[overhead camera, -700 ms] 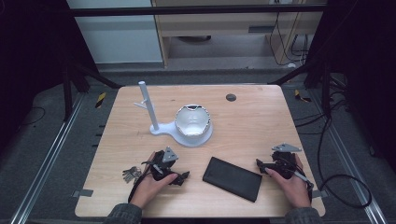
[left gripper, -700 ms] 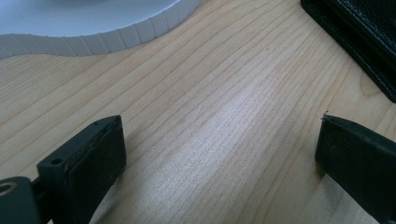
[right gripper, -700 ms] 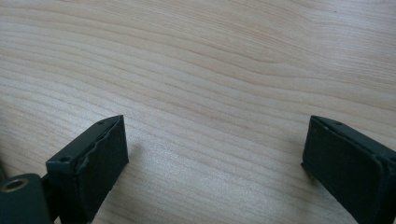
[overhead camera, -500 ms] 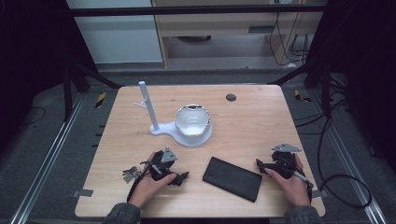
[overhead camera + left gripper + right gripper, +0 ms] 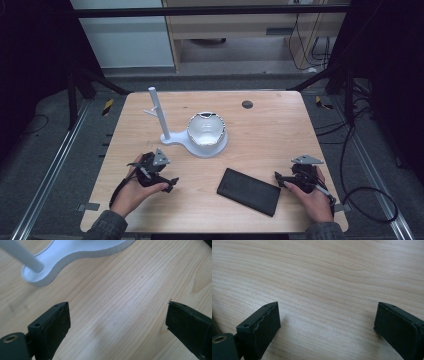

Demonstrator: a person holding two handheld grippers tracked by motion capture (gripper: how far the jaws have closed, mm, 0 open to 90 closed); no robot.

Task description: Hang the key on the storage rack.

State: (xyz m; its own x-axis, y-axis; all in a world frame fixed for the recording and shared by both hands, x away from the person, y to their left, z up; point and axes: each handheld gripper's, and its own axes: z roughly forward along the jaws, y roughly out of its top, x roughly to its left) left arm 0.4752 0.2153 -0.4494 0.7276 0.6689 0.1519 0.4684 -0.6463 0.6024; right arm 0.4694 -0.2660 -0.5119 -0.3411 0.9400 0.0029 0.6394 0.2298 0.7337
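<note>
Both claws are resting wide and empty on the tabletop (image 5: 280,130): left claw (image 5: 170,181), right claw (image 5: 278,177). Between them a flat black pouch (image 5: 249,191) is lying, looking light and soft; I'd pinch an edge. Beyond it, a white stand (image 5: 172,136) is waiting.

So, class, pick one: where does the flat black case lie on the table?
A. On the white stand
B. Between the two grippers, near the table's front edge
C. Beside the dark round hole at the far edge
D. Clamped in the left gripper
B: the flat black case lies on the table between the left gripper and the right gripper, whose jaws stand open, apart from the white stand.
</note>
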